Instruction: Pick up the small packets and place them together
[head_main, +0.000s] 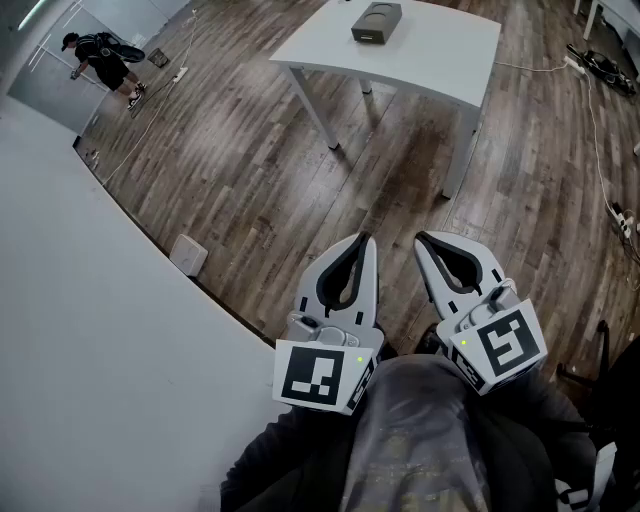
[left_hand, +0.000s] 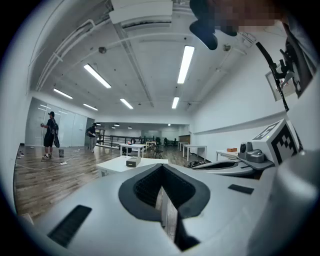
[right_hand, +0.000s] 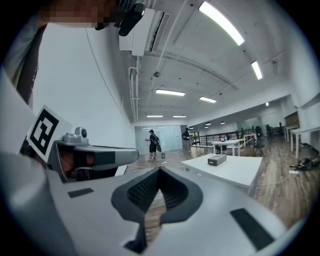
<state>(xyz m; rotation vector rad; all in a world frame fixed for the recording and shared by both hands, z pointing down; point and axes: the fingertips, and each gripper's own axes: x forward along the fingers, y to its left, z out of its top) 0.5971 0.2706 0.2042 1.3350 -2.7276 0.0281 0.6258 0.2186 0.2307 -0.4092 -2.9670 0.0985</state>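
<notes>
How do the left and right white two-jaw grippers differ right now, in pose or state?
Pose: the left white two-jaw gripper leans rightward in the head view and the right white two-jaw gripper leans leftward, so their tips nearly converge.
Markers: the left marker cube sits lower in the picture, its pattern nearly level; the right marker cube is higher, rotated, and patterned differently.
Shared: both have jaws together, nothing between them, over the wooden floor.
</notes>
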